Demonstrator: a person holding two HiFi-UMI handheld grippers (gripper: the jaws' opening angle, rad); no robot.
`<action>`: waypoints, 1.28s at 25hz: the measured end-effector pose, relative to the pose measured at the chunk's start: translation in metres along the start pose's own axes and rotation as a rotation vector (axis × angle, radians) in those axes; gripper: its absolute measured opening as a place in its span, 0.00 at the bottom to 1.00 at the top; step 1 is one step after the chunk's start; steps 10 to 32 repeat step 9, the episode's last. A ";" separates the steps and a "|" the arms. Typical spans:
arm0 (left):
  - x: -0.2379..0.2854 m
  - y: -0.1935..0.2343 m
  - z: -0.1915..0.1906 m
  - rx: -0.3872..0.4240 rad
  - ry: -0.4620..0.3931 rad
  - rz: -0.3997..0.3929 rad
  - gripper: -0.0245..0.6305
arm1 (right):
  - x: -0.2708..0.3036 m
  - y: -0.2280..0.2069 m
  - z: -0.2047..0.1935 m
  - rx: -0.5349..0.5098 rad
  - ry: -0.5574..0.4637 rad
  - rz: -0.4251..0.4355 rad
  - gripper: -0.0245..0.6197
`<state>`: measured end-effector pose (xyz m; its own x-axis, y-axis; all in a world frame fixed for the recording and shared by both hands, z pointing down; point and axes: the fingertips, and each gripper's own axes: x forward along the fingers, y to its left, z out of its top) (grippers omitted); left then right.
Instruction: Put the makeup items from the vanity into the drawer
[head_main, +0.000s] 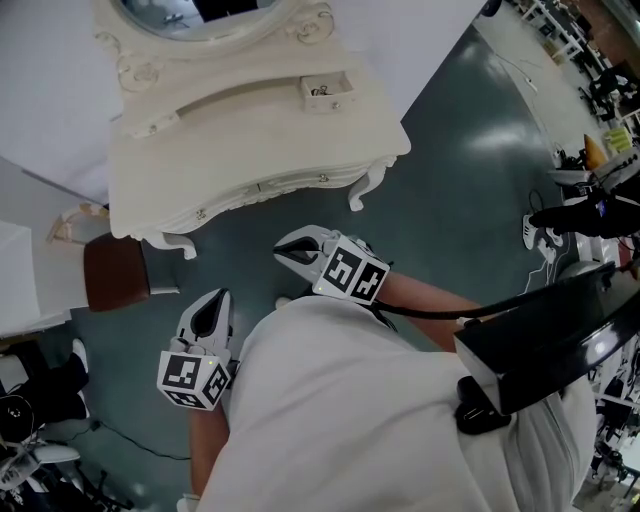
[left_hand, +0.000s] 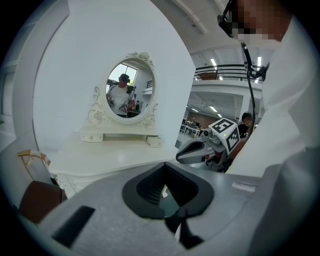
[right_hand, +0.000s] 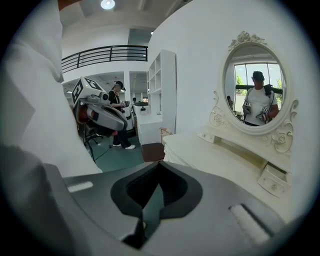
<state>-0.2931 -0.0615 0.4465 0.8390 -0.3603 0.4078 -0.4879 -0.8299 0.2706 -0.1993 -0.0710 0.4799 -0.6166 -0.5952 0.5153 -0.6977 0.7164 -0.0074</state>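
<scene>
The white vanity (head_main: 250, 140) stands at the top of the head view, its oval mirror (right_hand: 255, 92) behind a bare top. A small drawer (head_main: 326, 92) under the mirror is pulled open, with small items inside that are too small to name. It also appears as a drawer (right_hand: 272, 180) in the right gripper view. My left gripper (head_main: 211, 312) and right gripper (head_main: 293, 250) are both shut and hold nothing. They hang over the floor, close to the person's white shirt and short of the vanity's front edge. From their own cameras, left gripper (left_hand: 166, 191) and right gripper (right_hand: 157, 194) point toward the vanity.
A brown stool (head_main: 115, 272) sits left of the vanity, beside a white wall panel. The teal floor (head_main: 450, 180) stretches to the right, with desks, chairs and equipment at the far right. A black cable and rig (head_main: 545, 340) hang at the person's right side.
</scene>
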 end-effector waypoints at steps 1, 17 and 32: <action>0.002 0.000 0.001 0.000 0.001 -0.001 0.04 | 0.000 -0.002 -0.001 -0.002 0.001 -0.002 0.04; 0.020 0.003 0.006 0.000 0.011 -0.005 0.04 | -0.002 -0.022 -0.006 -0.006 0.002 -0.009 0.04; 0.020 0.003 0.006 0.000 0.011 -0.005 0.04 | -0.002 -0.022 -0.006 -0.006 0.002 -0.009 0.04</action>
